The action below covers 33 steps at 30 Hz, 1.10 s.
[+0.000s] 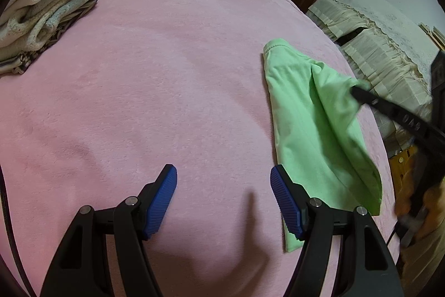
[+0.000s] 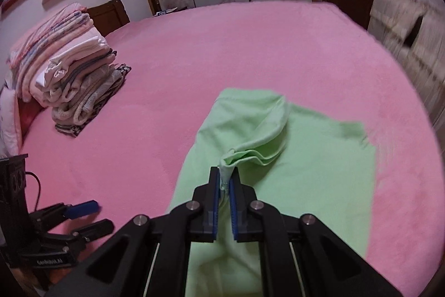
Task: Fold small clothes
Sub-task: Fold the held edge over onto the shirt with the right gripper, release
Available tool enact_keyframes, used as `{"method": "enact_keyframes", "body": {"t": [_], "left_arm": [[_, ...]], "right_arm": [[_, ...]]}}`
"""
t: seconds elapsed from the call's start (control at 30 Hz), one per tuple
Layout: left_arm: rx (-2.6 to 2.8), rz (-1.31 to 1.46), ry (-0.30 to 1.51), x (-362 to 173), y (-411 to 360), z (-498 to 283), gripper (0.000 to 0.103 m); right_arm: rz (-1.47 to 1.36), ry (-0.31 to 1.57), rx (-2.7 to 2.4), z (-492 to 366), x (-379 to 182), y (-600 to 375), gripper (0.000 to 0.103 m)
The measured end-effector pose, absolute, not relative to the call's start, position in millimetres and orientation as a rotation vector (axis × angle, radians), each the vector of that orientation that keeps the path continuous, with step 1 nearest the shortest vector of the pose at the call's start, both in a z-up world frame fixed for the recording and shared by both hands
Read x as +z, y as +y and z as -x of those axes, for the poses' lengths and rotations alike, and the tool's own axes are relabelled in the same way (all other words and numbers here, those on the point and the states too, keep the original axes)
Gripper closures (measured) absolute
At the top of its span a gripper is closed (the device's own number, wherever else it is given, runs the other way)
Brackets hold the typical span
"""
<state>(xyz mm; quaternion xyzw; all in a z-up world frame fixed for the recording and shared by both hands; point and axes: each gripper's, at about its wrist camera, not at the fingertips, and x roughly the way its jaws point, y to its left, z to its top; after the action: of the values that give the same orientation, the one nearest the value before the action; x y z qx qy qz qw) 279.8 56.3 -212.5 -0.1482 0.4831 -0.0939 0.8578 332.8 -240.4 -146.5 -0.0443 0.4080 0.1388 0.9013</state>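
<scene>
- Pink bedcover fills both views, with a stack of folded clothes well ahead and to the left of your grippers.
- Your right gripper is clenched on a bunched edge of the green garment, lifting it off the layer beneath, apparently to carry a fold across.
- Your left gripper hangs released over bare cover, the garment just beside its right finger, probably waiting to pin or take a corner.

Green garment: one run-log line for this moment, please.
stage: fold under way | right gripper: shut on green garment edge, lifted | left gripper: open, empty, beside garment | surface: pink bedspread
</scene>
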Motion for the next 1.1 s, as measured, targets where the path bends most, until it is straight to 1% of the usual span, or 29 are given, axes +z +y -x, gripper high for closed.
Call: {"method": "enact_keyframes", "body": {"t": [0.1, 0.23, 0.43, 0.53, 0.57, 0.67, 0.87, 0.97, 1.1], "left_arm": [[-0.209, 0.307, 1.014, -213, 52, -278, 0.035], [-0.231, 0.29, 1.024, -215, 41, -279, 0.035], [-0.248, 0.255, 1.037, -216, 30, -280, 0.035], [-0.247, 0.245, 1.043, -216, 29, -283, 0.035], [-0.245, 0.241, 1.045, -216, 29, -283, 0.035], [-0.239, 0.234, 1.05, -217, 29, -285, 0.035], [-0.248, 0.226, 1.051, -215, 25, -284, 0.035], [-0.261, 0.218, 1.058, -216, 21, -282, 0.035], [-0.283, 0.205, 1.065, -215, 10, -277, 0.035]], "right_arm": [[0.209, 0.788, 0.186, -335, -130, -268, 0.097], [0.274, 0.752, 0.092, -344, -131, -298, 0.097], [0.309, 0.746, 0.002, -369, -157, -332, 0.097], [0.321, 0.828, -0.067, -383, -178, -343, 0.096], [0.314, 0.861, -0.104, -388, -185, -350, 0.093], [0.227, 0.875, -0.143, -385, -186, -369, 0.093], [-0.032, 0.906, -0.038, -349, -163, -401, 0.092], [-0.091, 0.934, 0.026, -324, -159, -396, 0.092], [-0.092, 0.936, 0.103, -297, -156, -375, 0.092]]}}
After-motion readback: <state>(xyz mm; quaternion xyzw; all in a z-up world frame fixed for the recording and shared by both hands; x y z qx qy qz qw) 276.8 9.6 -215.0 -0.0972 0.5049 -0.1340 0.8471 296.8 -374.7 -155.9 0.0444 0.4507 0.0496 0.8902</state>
